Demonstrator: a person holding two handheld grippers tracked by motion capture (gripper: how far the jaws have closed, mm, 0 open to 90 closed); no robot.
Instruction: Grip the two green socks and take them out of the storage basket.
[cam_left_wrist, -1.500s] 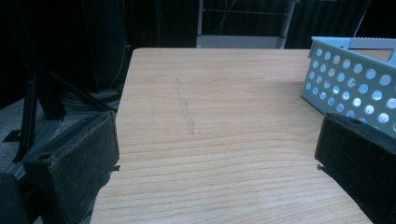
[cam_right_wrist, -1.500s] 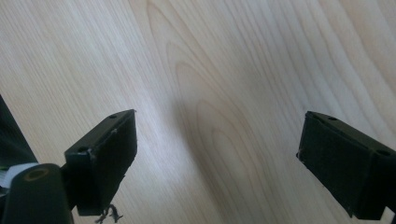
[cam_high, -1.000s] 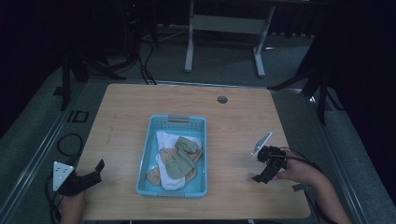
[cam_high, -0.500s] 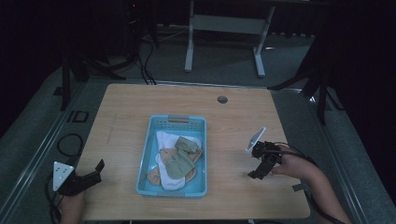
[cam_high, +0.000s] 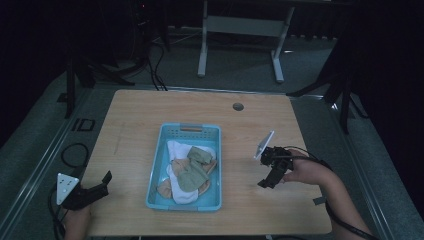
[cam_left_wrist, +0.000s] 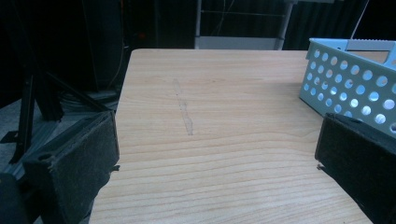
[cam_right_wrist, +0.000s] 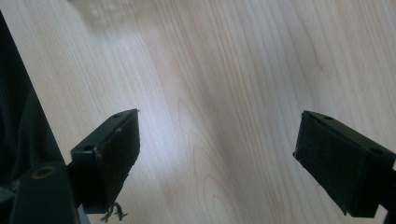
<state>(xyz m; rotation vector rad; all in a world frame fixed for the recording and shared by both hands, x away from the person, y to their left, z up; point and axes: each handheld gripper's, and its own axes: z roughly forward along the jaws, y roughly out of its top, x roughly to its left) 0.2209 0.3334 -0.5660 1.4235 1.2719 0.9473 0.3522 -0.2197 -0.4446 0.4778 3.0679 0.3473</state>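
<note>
Socks (cam_high: 187, 172), soft and seemingly beige and white, fill the perforated blue basket (cam_high: 216, 165) between both grippers. Right gripper (cam_high: 263, 183) has its felt-padded fingers (cam_right_wrist: 119, 154) spread wide over bare grained wood. Left gripper (cam_high: 106, 178) gapes wide too, basket wall beside one pad.

Blue perforated basket (cam_high: 165, 155) mid-table holds piled socks (cam_high: 189, 172).

The high view is looking forward and down on the whole table (cam_high: 150, 115). The left gripper view is skimming low from the near-left corner toward the basket (cam_left_wrist: 355, 84), which both share. The right gripper view is staring close down at bare wood near the right edge.
</note>
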